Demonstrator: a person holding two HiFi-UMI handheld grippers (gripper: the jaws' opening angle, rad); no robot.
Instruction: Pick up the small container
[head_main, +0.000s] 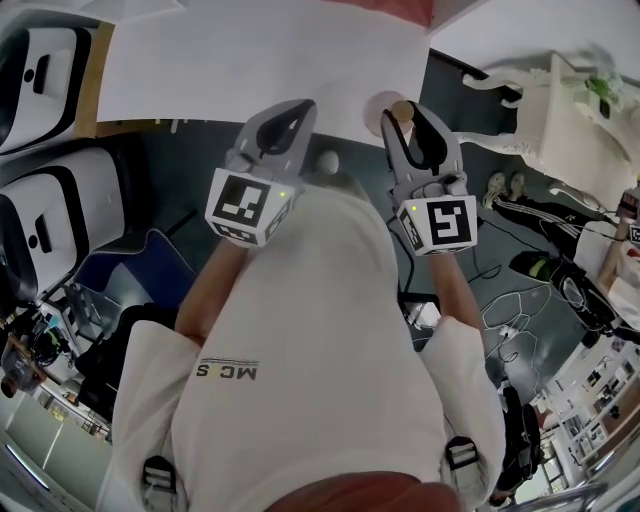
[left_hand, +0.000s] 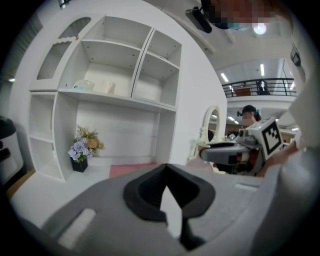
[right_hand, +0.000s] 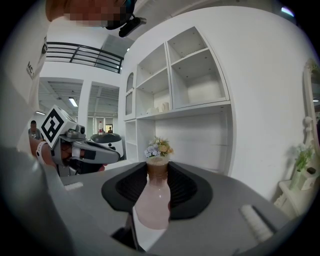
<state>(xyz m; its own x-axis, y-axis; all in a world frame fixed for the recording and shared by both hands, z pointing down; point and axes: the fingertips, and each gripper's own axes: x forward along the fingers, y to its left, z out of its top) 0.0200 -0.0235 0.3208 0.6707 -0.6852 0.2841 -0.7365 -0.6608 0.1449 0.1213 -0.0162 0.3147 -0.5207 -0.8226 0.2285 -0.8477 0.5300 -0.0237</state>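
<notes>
The small container (right_hand: 152, 200) is a pale pink bottle with a brown cork stopper. My right gripper (right_hand: 157, 167) is shut on it, and its black pads press both sides of the bottle's neck and body. In the head view the right gripper (head_main: 403, 118) holds the bottle (head_main: 397, 107) at the near edge of the white table (head_main: 250, 60). My left gripper (head_main: 296, 112) is level with it on the left. The left gripper (left_hand: 166, 172) has its tips together and nothing between them.
A white shelf unit (left_hand: 115, 100) with a small pot of flowers (left_hand: 80, 150) stands ahead. A small white ball (head_main: 328, 160) lies below the table edge between the grippers. White seats (head_main: 40, 60) are at the left, and a white dresser (head_main: 560, 110) and floor cables at the right.
</notes>
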